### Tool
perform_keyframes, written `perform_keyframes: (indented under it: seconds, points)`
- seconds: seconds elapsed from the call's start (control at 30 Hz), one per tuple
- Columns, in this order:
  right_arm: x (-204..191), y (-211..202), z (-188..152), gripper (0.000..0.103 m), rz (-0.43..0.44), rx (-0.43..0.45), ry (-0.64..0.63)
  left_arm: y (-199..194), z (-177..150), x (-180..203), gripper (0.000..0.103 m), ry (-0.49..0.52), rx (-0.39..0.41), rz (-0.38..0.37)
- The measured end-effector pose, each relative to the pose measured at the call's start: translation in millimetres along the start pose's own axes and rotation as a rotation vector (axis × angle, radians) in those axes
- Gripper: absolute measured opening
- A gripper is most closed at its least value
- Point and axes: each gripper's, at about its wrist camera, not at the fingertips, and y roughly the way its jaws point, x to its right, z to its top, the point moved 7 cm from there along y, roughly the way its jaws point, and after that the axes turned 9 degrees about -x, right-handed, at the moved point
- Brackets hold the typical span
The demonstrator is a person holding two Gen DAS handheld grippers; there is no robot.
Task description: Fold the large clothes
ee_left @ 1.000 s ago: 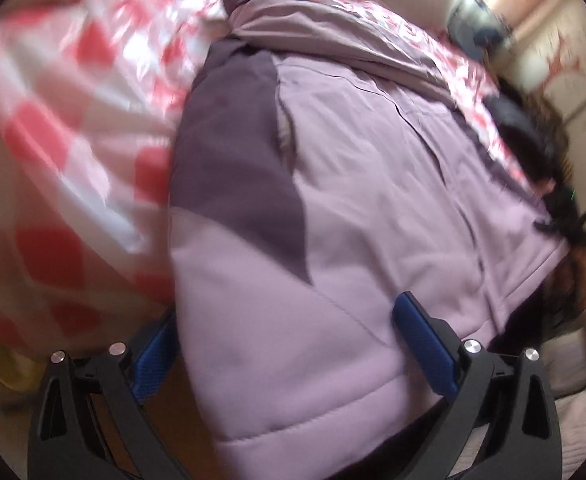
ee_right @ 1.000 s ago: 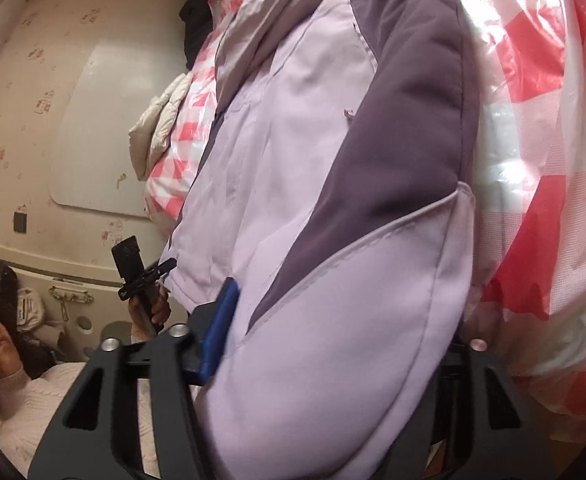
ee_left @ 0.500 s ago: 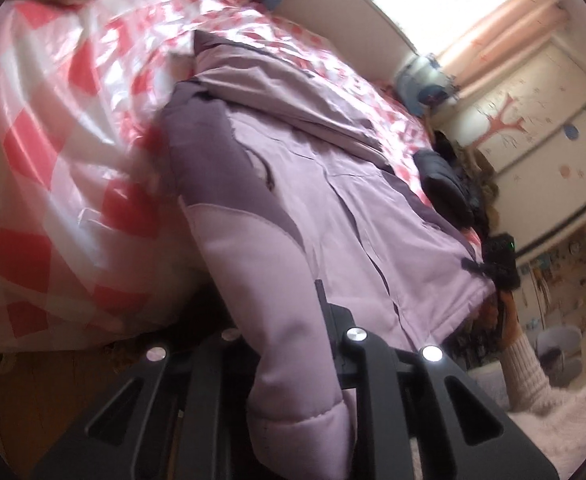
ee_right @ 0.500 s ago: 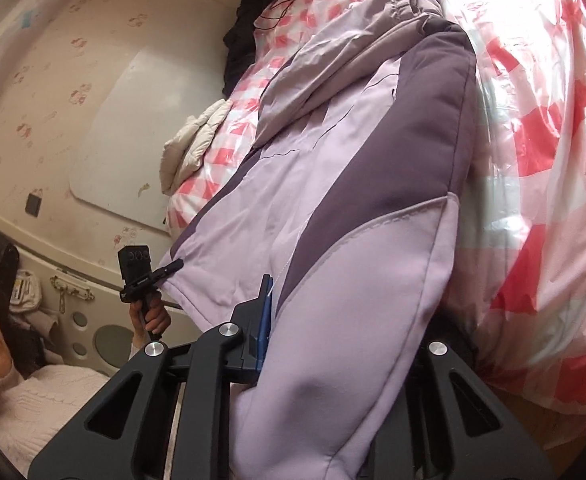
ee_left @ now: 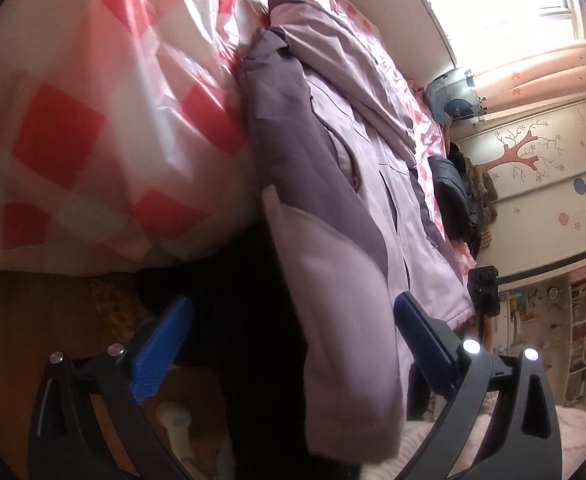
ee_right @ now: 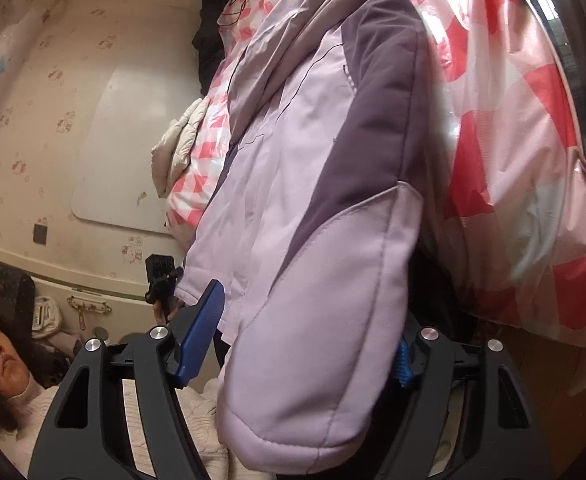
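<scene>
A lilac padded jacket with dark purple panels lies spread on a bed under a red-and-white checked plastic cover. One sleeve hangs over the bed's edge between the blue pads of my left gripper. Its jaws are opening wide and neither pad presses the cloth. In the right wrist view the other sleeve hangs between the pads of my right gripper. These jaws are opening too: the left pad stands clear of the sleeve and the right pad sits beside it.
Dark clothes are piled on the bed's far side, and a white puffy garment lies at its other edge. A dark-screened tablet rests on the cover. A person in a white sweater sits low beside the bed.
Half a second ago both grippers were shut on the sleeves; now both have opened and the sleeves hang loose between the pads. The left view has rolled and shifted along the bed's edge.
</scene>
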Motion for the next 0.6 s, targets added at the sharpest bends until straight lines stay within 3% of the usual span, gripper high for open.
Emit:
perform_keyframes:
  seconds: [0.07,0.17,0.2,0.23,0.3,0.33,0.37,0.5,0.6]
  points:
    - [-5,2,1,0.066,-0.008,0.024,-0.017,7,4,2,0.096,0.002,-0.017,-0.005]
    - [-10,3,1,0.032,-0.049,0.071,-0.032,20,8,4,0.095,-0.005,-0.051,0.024]
    - [-10,1,0,0.029,-0.042,0.09,-0.033,24,8,8,0.082,0.004,-0.058,0.025]
    - [-12,-1,-2,0.026,-0.038,0.112,-0.05,27,10,12,0.072,0.018,-0.06,0.015]
    - [-17,-1,-4,0.023,-0.036,0.136,-0.071,24,12,17,0.053,0.053,-0.048,0.066]
    - [-23,0,-5,0.022,-0.03,0.148,-0.083,23,12,21,0.04,0.068,-0.041,0.056]
    - [-29,-2,-6,0.021,-0.016,0.161,-0.103,15,11,29,0.024,0.077,-0.031,-0.009]
    - [-49,-6,-16,0.021,0.024,0.163,-0.164,-14,5,51,0.018,0.174,0.021,-0.011]
    - [-45,-7,-28,0.025,0.023,0.1,-0.165,-16,-4,50,0.02,0.237,-0.029,0.034]
